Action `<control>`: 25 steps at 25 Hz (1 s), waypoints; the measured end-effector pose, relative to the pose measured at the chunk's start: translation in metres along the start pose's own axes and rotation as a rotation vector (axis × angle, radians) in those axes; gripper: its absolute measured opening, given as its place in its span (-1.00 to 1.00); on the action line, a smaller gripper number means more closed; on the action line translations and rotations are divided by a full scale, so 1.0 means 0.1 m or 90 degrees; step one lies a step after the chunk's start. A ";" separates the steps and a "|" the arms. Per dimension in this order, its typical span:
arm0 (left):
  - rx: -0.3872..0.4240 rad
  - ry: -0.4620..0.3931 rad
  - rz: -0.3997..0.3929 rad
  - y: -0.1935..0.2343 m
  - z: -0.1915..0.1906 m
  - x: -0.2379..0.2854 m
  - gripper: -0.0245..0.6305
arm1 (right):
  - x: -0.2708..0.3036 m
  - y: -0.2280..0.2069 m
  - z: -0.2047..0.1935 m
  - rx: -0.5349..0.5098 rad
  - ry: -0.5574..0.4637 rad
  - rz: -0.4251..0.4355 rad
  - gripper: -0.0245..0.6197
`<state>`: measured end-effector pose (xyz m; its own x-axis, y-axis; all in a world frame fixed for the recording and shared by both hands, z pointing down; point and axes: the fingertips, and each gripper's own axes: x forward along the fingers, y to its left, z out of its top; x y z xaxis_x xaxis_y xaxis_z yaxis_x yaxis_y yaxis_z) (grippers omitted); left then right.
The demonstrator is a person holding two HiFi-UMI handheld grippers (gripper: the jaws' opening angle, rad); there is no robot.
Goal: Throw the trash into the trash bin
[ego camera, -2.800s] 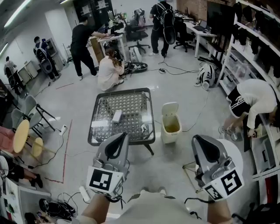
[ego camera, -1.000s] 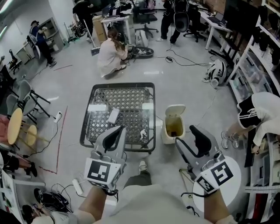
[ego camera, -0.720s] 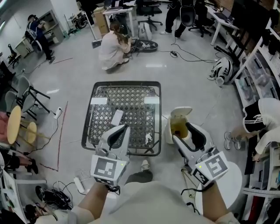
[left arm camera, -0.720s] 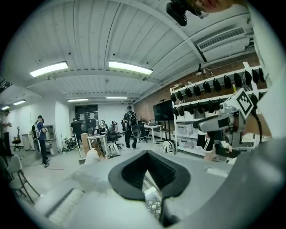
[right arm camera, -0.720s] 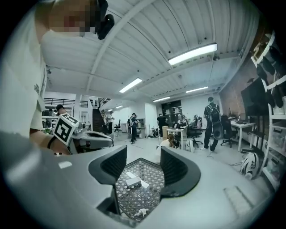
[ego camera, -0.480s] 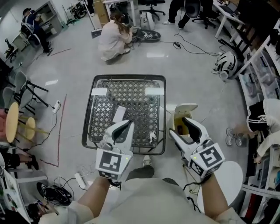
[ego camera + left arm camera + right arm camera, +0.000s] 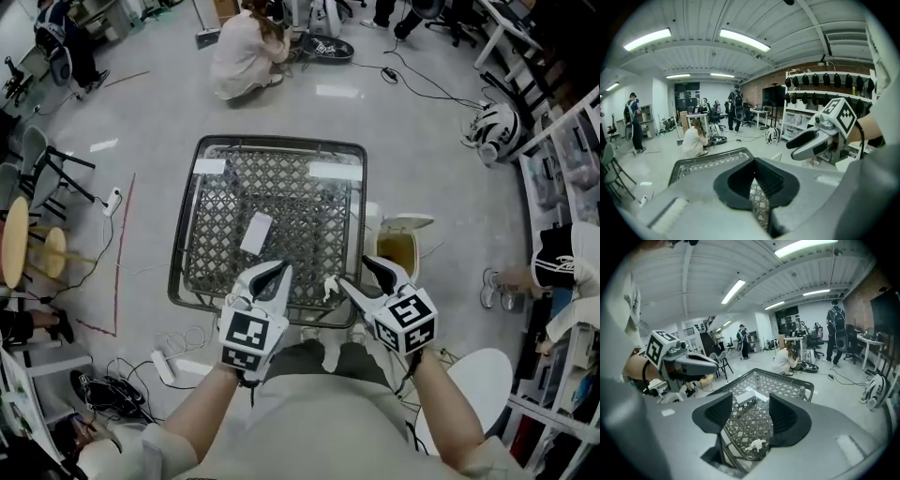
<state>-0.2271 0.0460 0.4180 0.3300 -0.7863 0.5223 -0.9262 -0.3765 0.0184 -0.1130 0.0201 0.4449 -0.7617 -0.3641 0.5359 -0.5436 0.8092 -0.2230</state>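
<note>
Left gripper (image 7: 267, 274): I see its jaws clenched, empty, above the near rim.
Right gripper (image 7: 356, 272): jaws released, gripping nothing.
Crumpled paper (image 7: 330, 286): lies on the mesh table (image 7: 192, 216), near my right gripper.
Trash bin (image 7: 396, 251): lid up, beside the table's right edge.

Your worktop (image 7: 185, 230): dark frame, grey lattice pattern. Crumpled trash (image 7: 330, 286) at its near edge white; box (image 7: 255, 232) mid-top white. Trash bin (image 7: 397, 251) cream, yellowish inside. Your left claw (image 7: 265, 275) and right claw (image 7: 354, 272): grey, black-and-white square markers.
</note>
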 end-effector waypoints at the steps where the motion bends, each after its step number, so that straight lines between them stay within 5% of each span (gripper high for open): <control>1: -0.005 0.010 -0.001 0.01 -0.06 0.03 -0.92 | 0.08 0.00 -0.08 -0.005 0.018 0.003 -0.15; 10: -0.046 0.086 0.019 -0.05 -0.54 0.29 -0.92 | 0.60 -0.05 -0.94 -0.027 0.166 0.062 -0.15; 25: -0.203 0.199 0.096 -0.11 -1.64 0.56 -0.92 | 1.31 -0.11 -2.07 -0.074 0.321 0.139 -0.18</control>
<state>-0.2281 0.0868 0.5868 0.1621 -0.6166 0.7704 -0.9855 -0.0613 0.1583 -0.1342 0.0590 0.6865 -0.5736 0.0607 0.8169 -0.3272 0.8973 -0.2964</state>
